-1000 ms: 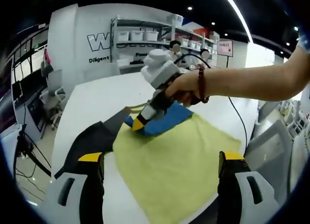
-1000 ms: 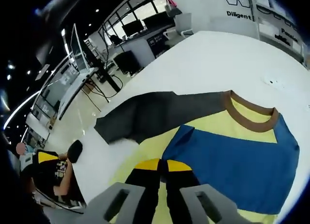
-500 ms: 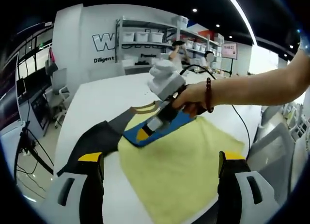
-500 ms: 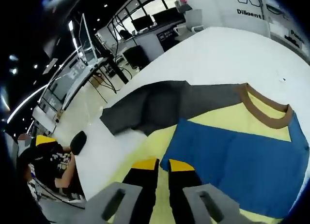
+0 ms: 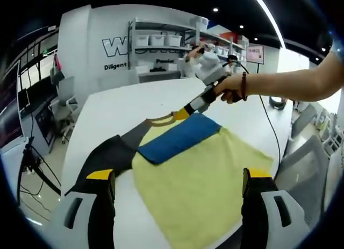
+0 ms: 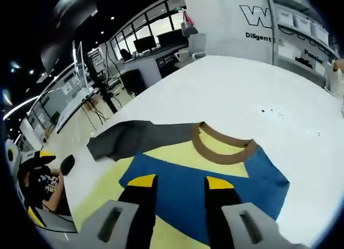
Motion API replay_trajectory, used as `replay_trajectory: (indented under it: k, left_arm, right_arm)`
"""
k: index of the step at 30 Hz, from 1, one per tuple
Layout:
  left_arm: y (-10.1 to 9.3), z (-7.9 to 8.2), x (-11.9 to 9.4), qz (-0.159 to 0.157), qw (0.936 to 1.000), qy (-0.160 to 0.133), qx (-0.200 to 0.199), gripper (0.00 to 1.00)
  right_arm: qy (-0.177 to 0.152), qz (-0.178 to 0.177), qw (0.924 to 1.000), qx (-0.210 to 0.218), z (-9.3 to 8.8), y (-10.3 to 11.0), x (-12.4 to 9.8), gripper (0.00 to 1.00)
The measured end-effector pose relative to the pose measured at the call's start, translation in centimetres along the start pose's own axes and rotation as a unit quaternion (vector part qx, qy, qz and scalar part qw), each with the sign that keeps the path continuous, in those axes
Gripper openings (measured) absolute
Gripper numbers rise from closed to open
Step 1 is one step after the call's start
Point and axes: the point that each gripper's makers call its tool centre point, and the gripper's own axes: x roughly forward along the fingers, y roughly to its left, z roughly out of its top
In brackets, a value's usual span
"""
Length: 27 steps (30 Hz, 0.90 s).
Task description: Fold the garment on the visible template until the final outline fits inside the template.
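The garment lies flat on the white table [image 5: 113, 106]: yellow body [image 5: 204, 179], a blue sleeve [image 5: 180, 139] folded over it, a dark grey sleeve [image 5: 110, 155] spread to the left, a brown collar [image 5: 160, 120] at the far end. My left gripper [image 5: 178, 175] stands wide open above the near hem, holding nothing. A hand [image 5: 230, 89] holds my right gripper [image 5: 183, 113] over the collar end. In the right gripper view the right gripper [image 6: 180, 182] is open above the blue sleeve [image 6: 231, 179], near the collar [image 6: 220, 151] and grey sleeve [image 6: 134, 137].
Shelves with white bins [image 5: 161, 40] line the back wall. An office chair [image 5: 62, 98] stands left of the table. A black cable [image 5: 267, 133] runs over the table's right side. A seated person [image 6: 37, 179] and desks with monitors [image 6: 145, 44] lie beyond the table's edge.
My right gripper opened, let go of the blue sleeve and drew back toward the collar. The sleeve now lies folded on the yellow body. The left gripper stayed open.
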Motion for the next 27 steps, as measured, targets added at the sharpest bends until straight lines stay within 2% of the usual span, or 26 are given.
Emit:
replay_trajectory:
  k: [6, 11, 15, 21, 27]
  left_arm:
    - [-0.2, 0.9, -0.3, -0.006, 0.9997, -0.022, 0.001, 0.99]
    - [0.3, 0.7, -0.1, 0.000, 0.9998, -0.019, -0.002, 0.99]
    - [0.9, -0.3, 0.2, 0.009, 1.0000, 0.000, -0.002, 0.99]
    - [1.0, -0.2, 0.3, 0.007, 1.0000, 0.000, -0.003, 0.99]
    - [1.4, -0.4, 0.7, 0.008, 0.9999, 0.008, -0.002, 0.99]
  right_arm:
    - [-0.011, -0.046, 0.9986, 0.023, -0.4, -5.1, -1.6, 0.36]
    - [-0.005, -0.096, 0.9951, 0.025, -1.7, -9.4, -2.6, 0.38]
    - [0.016, -0.122, 0.9923, 0.019, -3.1, -11.7, -2.8, 0.39]
    - [0.013, -0.163, 0.9863, 0.016, -3.6, -14.7, -3.1, 0.38]
    - [0.024, -0.198, 0.9796, 0.025, -4.8, -17.2, -2.7, 0.34]
